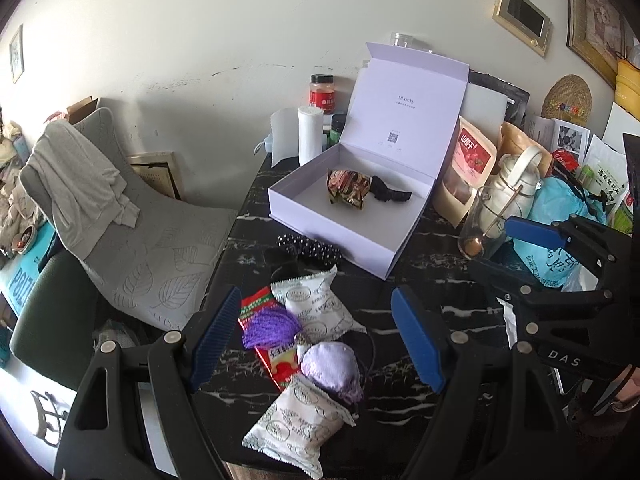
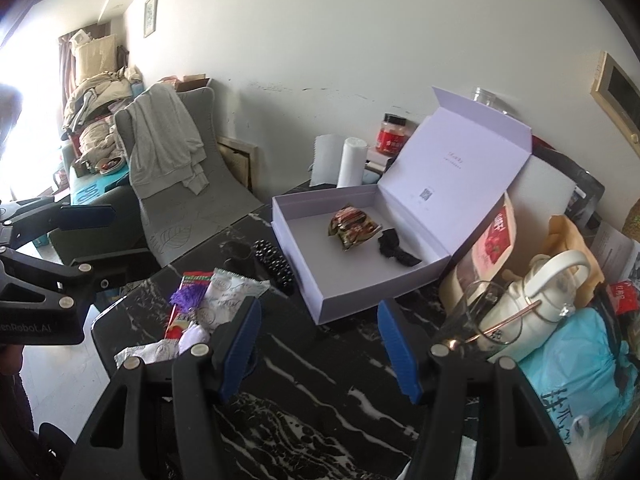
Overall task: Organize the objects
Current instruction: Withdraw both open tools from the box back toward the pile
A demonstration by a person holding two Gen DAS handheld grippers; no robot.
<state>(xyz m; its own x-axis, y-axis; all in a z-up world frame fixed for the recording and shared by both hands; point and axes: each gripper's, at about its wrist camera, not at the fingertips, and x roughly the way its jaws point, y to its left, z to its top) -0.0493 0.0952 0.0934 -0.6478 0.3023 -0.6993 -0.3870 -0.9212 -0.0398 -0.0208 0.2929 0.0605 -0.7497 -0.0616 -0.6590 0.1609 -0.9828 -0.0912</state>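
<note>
Left tongs wide, empty, over snack packets on black surface; right tongs wide, empty (lavender box open beyond).

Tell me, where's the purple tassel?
In the left wrist view, the purple tassel lies low on the black marble table, atop the red packet, beside a white snack packet.

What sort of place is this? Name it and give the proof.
Most likely a lived-in home, at a cluttered dining table. A grey chair draped with clothing stands beside the black marble table, which holds snack packets, and framed pictures hang on the wall.
</note>
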